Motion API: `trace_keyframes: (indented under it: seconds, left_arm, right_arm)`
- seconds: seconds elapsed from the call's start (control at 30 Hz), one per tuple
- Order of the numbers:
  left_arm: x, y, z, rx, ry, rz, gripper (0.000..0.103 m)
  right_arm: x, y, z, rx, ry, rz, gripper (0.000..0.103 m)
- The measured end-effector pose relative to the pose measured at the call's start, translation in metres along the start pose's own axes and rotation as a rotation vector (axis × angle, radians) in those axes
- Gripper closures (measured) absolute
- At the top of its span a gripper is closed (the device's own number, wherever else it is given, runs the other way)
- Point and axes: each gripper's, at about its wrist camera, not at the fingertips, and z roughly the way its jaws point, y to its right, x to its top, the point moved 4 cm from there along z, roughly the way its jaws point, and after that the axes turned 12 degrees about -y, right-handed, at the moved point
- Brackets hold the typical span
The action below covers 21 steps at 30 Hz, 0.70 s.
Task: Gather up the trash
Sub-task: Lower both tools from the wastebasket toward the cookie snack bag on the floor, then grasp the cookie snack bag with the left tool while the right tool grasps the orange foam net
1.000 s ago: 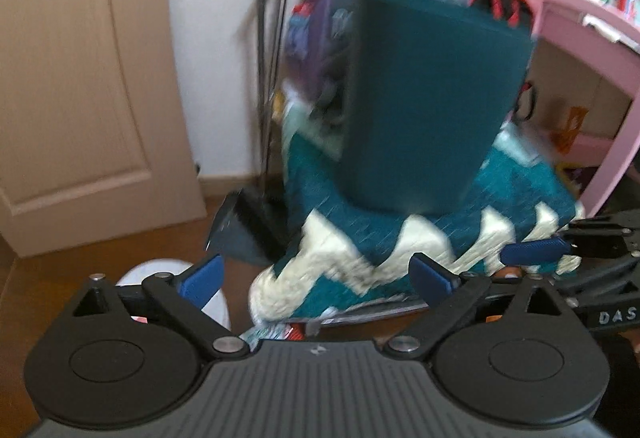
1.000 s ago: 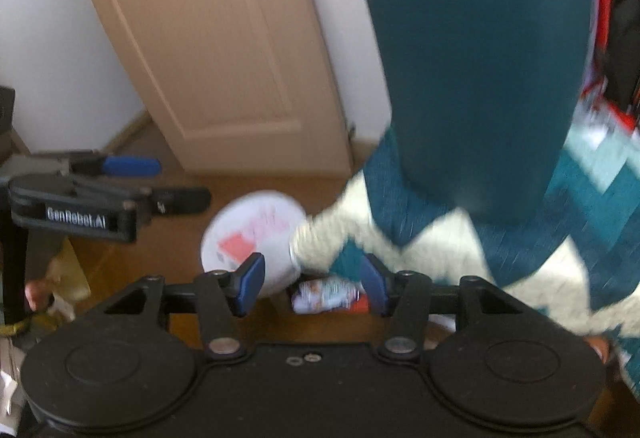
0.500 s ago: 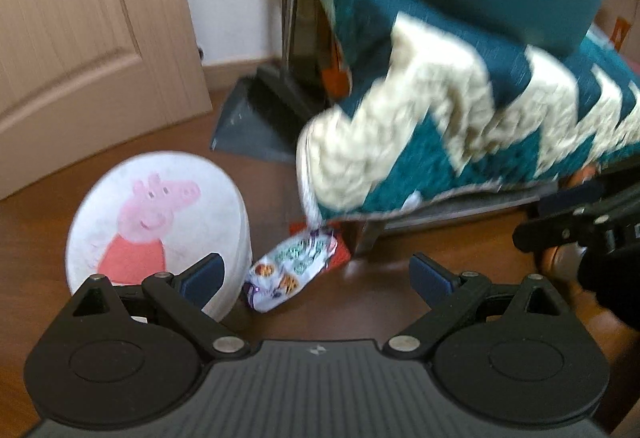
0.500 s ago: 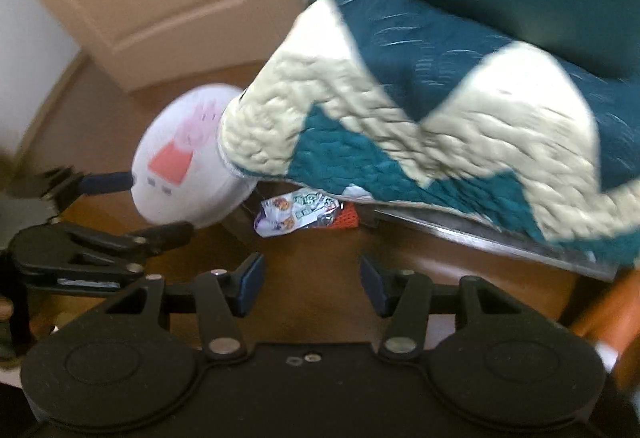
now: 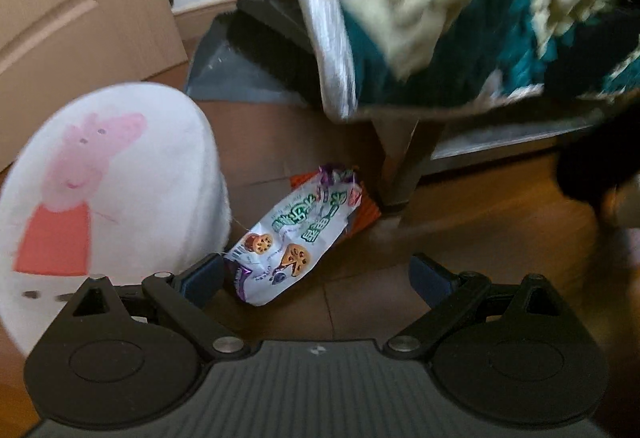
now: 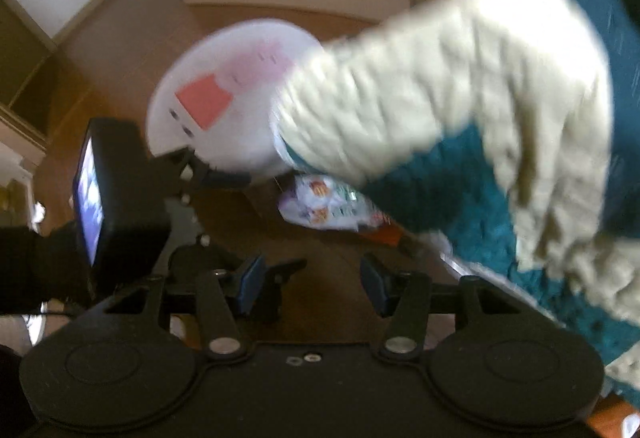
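Just ahead of left tool: wrapper

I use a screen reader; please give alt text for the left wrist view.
The open left gripper hangs low over a white snack wrapper on the wooden floor, beside a round white Peppa Pig cushion and a blanket-draped chair.

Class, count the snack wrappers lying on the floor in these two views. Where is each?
1. The white snack wrapper lies on the wooden floor beside the round white stool, under the blanket's edge. Others may be hidden there.

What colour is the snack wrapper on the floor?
Snack wrapper: mostly white, green lettering, purple edges; clearest in left wrist view.
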Motion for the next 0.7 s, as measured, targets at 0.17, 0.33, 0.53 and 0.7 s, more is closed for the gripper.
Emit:
trace_keyframes:
  seconds: [0.17, 0.33, 0.53, 0.7]
  left_arm:
    - [0.005, 0.01, 0.055, 0.062, -0.037, 0.093, 0.005]
    - [0.012, 0.038, 0.078, 0.1, 0.014, 0.236, 0.005]
    - [0.021, 0.033, 0.107, 0.127, -0.037, 0.184, 0.014]
    - [0.028, 0.025, 0.128, 0.133, -0.084, 0.195, 0.029]
  right_arm:
    - [-0.017, 0.028, 0.046, 0.005, -0.112, 0.047, 0.051]
    - [-0.028, 0.044, 0.081, 0.023, -0.174, 0.086, 0.051]
    - [-0.031, 0.046, 0.103, 0.059, -0.202, 0.089, 0.051]
    - [-0.032, 0.045, 0.115, 0.081, -0.211, 0.099, 0.051]
